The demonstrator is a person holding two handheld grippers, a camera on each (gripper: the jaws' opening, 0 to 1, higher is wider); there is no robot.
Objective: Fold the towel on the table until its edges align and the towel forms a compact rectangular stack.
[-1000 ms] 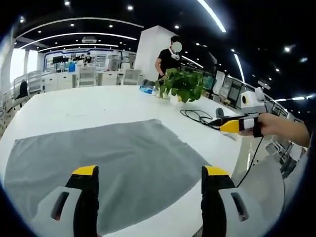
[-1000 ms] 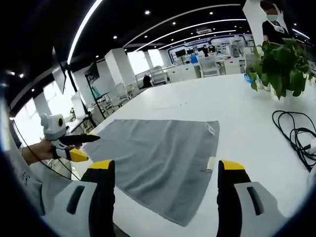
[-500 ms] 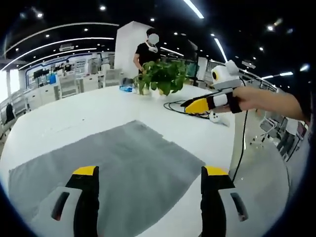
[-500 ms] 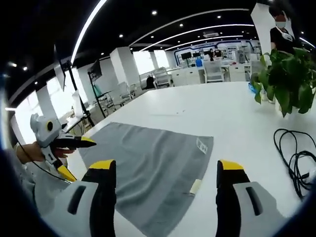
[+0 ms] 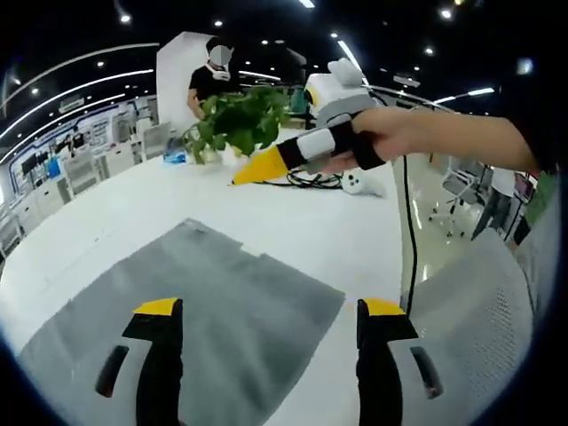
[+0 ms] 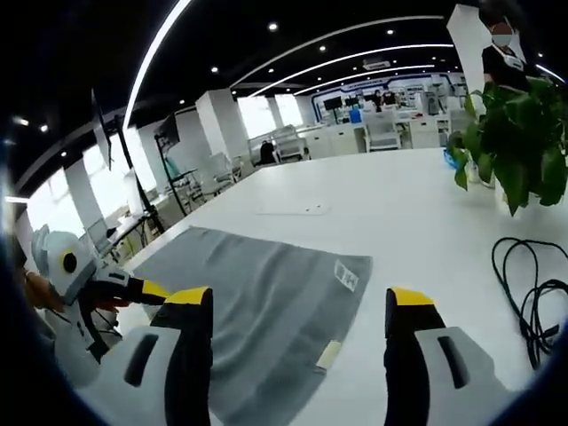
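Lying flat, towel (image 6: 257, 311) long axis runs left-right; both grippers (image 5: 266, 324) (image 6: 297, 315) released above.

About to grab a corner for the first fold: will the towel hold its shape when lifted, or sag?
Probably sag. The towel lies flat against the table, thin and soft-looking, so a lifted corner should droop and drag the rest along. It looks light. Its matte weave suggests it will not slip from the jaws, though it may slide on the smooth tabletop.
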